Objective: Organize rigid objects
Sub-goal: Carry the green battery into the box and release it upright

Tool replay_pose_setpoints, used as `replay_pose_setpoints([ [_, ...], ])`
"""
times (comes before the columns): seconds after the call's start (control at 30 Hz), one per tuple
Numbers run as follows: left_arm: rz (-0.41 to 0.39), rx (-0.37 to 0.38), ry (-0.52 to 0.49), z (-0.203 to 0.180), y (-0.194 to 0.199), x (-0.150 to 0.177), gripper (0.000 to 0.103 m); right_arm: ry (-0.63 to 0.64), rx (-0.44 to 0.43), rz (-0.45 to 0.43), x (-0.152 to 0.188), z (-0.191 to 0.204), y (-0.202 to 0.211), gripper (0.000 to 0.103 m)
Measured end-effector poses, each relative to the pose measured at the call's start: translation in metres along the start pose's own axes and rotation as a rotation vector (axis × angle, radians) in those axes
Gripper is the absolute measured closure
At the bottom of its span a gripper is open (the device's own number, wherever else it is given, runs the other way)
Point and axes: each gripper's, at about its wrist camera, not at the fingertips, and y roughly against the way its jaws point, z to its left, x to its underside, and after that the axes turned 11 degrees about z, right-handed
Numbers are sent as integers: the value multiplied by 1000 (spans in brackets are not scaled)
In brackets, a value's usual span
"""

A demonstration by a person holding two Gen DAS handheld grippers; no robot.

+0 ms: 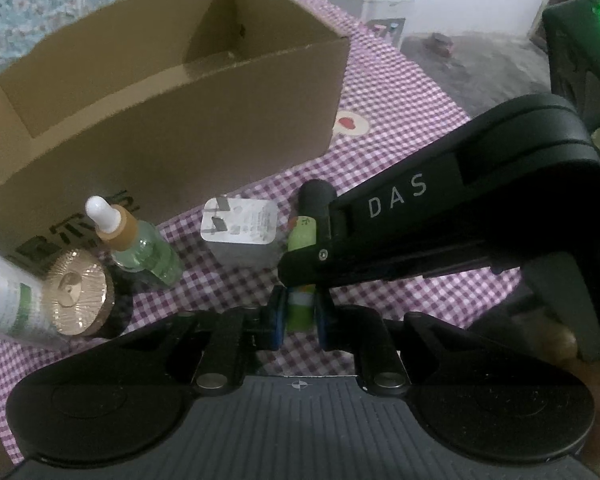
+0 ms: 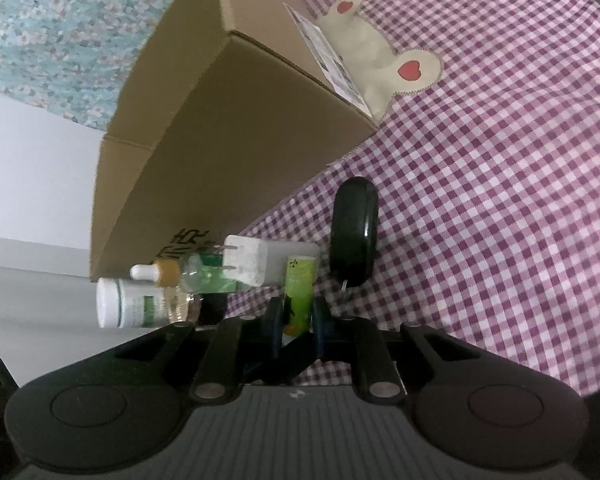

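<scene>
Grippers both pinching the same little green tube, box waiting behind.

Left wrist view: left gripper [image 1: 299,316] has its blue pads clamped on the green tube [image 1: 300,308], and the right gripper [image 1: 306,236] comes in from the right and grabs it higher up. Purple checked tablecloth [image 1: 400,92] everywhere; open cardboard box [image 1: 172,120] just behind the white charger plug [image 1: 240,236], dropper bottle [image 1: 140,244], gold-lidded jar [image 1: 76,296] and white tube [image 1: 4,292]. Grey floor and white furniture beyond the cloth's edge.
Right wrist view: right gripper [image 2: 298,316] is shut on the green tube [image 2: 299,292], with a black oval thing [image 2: 354,236] just right of it. Beige patch with red hearts [image 2: 384,64] is sewn on the cloth beside the box [image 2: 236,140]; floral blue fabric [image 2: 60,28] upper left.
</scene>
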Motion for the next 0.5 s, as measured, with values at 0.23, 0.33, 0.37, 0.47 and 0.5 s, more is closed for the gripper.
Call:
replay_pose_setpoints([
  [0.23, -84, -25, -12, -11, 41, 12, 89, 78, -27, -56, 24, 28, 32, 86],
  [0.33, -140, -55, -17, -9, 66, 16, 89, 146, -42, -83, 32, 52, 47, 86],
  [0.37, -157, -65, -12, -7, 75, 16, 89, 168, -48, -89, 32, 62, 51, 86],
  [0.47, -214, -100, 11, 6, 99, 14, 89, 257, -72, -104, 25, 98, 60, 86],
  [0.5, -231, -113, 24, 12, 107, 11, 89, 281, -79, -104, 20, 110, 60, 86],
])
